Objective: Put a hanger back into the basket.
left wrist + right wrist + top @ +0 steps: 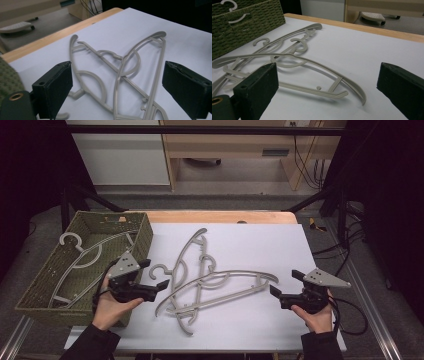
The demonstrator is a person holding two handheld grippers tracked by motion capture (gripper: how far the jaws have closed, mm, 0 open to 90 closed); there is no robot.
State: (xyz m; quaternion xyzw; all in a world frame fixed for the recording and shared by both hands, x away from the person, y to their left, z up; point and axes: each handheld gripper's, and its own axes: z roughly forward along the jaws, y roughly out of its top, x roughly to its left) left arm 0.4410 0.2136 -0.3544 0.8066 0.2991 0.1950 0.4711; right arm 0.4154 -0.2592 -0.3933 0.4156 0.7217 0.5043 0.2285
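Work in hand: moving grey plastic hangers off the white table sheet [240, 240] into the green woven basket [142, 237]; one hanger in the basket [82, 257] lies flat on its floor.
Crossed hangers [200, 285]: two lie stacked on the sheet at table centre, one running from 1 o'clock down to 7 o'clock, the other across it from 3 o'clock to 8 o'clock, hooks pointing toward the basket at 9 o'clock.
Left gripper [155, 275]: jaws spread wide with nothing between them, just beside the basket's near-right corner, aimed at the hooks.
Right gripper [284, 287]: jaws spread wide, empty, at about 4 o'clock of the pile, near the tip of the crosswise hanger.
Handling: I judge the hangers light, stiff and smooth; thin bars may slip or pivot in the pads, and the two may snag where they cross.
Where to grip: probably the neck below the hook, or the shoulder bar near its strut, top hanger first.
Left gripper view: shows the overlap up close, where the bars cross [120, 73], and the basket's weave at the left edge.
Right gripper view: shows the crosswise hanger's end strut and small peg [329, 88], and the basketed hanger's hook above the rim [229, 5].
High view: alone gives both hands, the whole basket and the full layout.
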